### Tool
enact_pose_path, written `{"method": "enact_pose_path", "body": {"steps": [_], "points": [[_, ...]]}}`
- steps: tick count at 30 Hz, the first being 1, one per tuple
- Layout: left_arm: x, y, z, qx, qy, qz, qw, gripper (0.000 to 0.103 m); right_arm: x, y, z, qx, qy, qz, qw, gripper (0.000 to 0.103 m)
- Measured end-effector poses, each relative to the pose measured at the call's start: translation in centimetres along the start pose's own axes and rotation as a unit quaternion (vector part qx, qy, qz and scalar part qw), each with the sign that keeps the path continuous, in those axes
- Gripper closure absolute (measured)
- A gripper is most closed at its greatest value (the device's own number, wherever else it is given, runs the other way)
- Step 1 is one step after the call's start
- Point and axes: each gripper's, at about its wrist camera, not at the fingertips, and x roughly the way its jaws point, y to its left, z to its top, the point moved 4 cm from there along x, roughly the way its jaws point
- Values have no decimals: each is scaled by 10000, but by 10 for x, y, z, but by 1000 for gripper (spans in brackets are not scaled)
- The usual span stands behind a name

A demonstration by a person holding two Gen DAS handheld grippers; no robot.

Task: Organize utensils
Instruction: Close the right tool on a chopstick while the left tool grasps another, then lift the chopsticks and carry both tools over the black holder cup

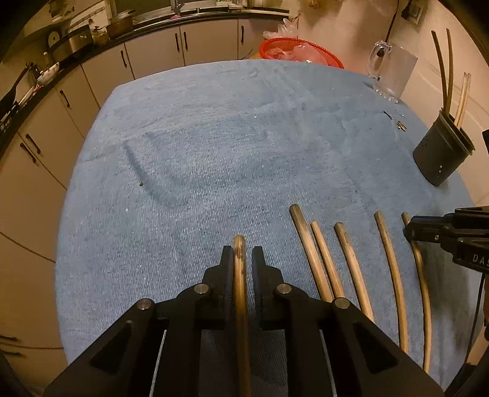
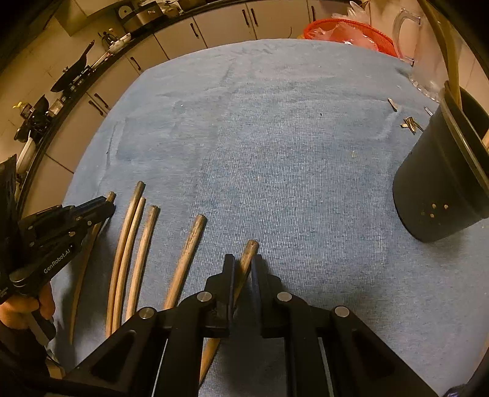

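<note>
Pretty clearly a home kitchen: pale cabinets (image 1: pixel 152 58) with dark bar handles run under a dark counter (image 1: pixel 76 55) crowded with pots (image 1: pixel 120 23) and cookware. The desk has a blue towel (image 1: pixel 214 146) over it, with a red plastic colander (image 1: pixel 301 52), a glass pitcher (image 1: pixel 392 70) and a black utensil holder (image 1: pixel 440 152) holding chopsticks.

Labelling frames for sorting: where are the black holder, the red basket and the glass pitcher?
black holder (image 2: pixel 440 195), right wrist view, outer wall
red basket (image 1: pixel 275 45), left wrist view, front rim
glass pitcher (image 1: pixel 397 73), left wrist view, body
</note>
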Motion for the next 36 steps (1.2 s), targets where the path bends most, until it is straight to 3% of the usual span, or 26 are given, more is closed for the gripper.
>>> {"method": "enact_pose_path", "body": {"steps": [7,13,26,36], "points": [[3,0,4,14,28,84,10000,97,0,-2,2,-1,-87,-73,9999,94],[-10,5,0,-540,-241,-423,9974,97,-22,-6,0,133,-434,187,9988,95],[-117,-16,22,-563,-1769,-637,9806,97,-130,-2,-7,-139,-1554,460,9867,96],[-166,-33,33,-475,-2555,-666,9633,97,-190,13,-17,-492,-2216,428,9729,96]]}}
